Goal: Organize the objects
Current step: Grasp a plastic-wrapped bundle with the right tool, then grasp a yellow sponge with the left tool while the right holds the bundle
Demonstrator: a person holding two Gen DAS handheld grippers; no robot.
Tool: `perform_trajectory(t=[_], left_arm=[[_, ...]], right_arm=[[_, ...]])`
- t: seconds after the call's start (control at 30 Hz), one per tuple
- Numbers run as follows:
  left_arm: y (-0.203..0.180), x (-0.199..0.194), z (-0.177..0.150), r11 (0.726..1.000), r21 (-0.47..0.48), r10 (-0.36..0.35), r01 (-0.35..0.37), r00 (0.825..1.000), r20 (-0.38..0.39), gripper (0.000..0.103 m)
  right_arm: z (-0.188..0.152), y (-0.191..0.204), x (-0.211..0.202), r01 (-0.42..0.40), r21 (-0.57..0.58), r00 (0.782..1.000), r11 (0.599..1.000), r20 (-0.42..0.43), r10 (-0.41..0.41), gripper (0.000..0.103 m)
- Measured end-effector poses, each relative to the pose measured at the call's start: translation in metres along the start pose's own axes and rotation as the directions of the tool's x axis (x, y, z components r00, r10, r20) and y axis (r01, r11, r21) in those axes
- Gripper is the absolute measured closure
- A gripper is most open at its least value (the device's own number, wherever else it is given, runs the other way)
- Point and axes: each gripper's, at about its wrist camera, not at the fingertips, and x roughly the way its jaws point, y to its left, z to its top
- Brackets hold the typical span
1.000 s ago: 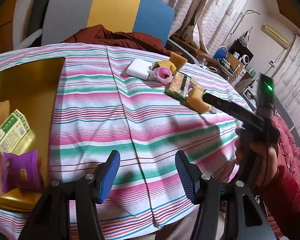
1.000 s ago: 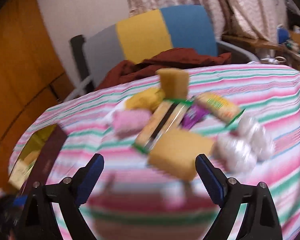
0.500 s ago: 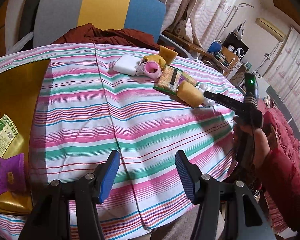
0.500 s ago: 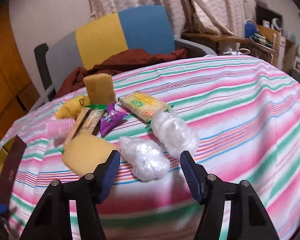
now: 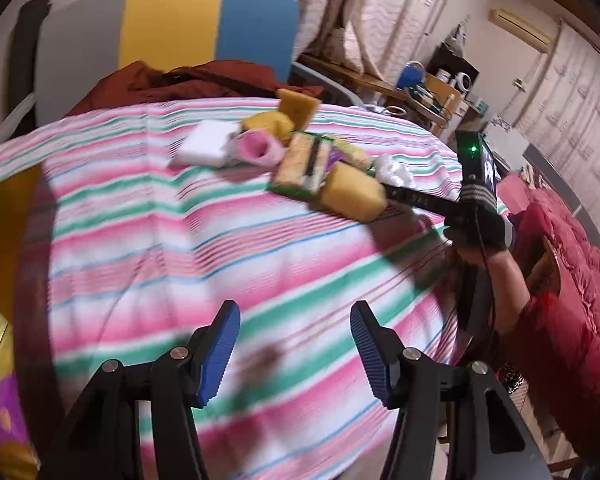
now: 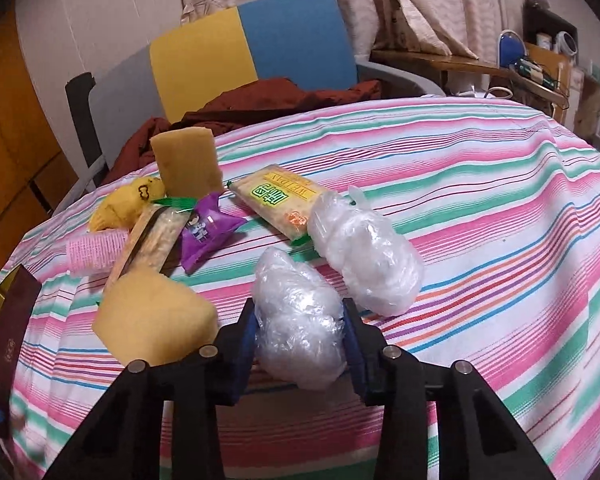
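Right gripper (image 6: 299,334) clamped on a clear plastic-wrapped bundle (image 6: 298,322); left gripper (image 5: 293,346) spread wide with nothing between its blue pads.

Left to right in the right wrist view, a dark red box (image 6: 10,320) lies at the left edge of the striped tablecloth (image 6: 500,208); then a pink roller (image 6: 94,249), a yellow plush toy (image 6: 126,203), a yellow sponge (image 6: 154,320) touching the right gripper's left finger, a long cracker packet (image 6: 152,240), an upright sponge (image 6: 188,164), a purple snack packet (image 6: 206,230), a green-and-yellow biscuit packet (image 6: 280,200), the gripped bundle, and a second plastic bundle (image 6: 366,254) just beside it. In the blurred left wrist view, a white pad (image 5: 206,144) lies left of the pile, the left gripper hovers over the near edge, and the right hand (image 5: 480,220) holds its tool at the right edge.
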Motion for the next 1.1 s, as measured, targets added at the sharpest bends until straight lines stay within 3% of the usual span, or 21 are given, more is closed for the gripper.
perform_trajectory(t=[0.3,0.47,0.73,1.1], left_arm=[[-0.052,0.057,0.054,0.989,0.145,-0.018,0.013,0.999,0.030,0.044],[-0.070,0.084,0.074,0.979,0.201,-0.022,0.015,0.999,0.034,0.035],[-0.084,0.122,0.087,0.956,0.291,0.027,-0.031,0.999,0.018,0.034],[-0.089,0.141,0.079,0.912,0.386,0.115,-0.138,0.990,0.083,0.028]], right_arm=[[-0.003,-0.024,-0.009,0.048,0.126,0.996,0.991,0.063,-0.056,0.064],[-0.005,-0.032,-0.010,0.034,0.170,0.996,0.985,0.079,-0.048,0.064],[-0.005,-0.033,-0.008,0.030,0.174,0.995,0.984,0.084,-0.045,0.064],[-0.006,-0.033,-0.008,0.045,0.164,0.995,0.985,0.085,-0.060,0.064]])
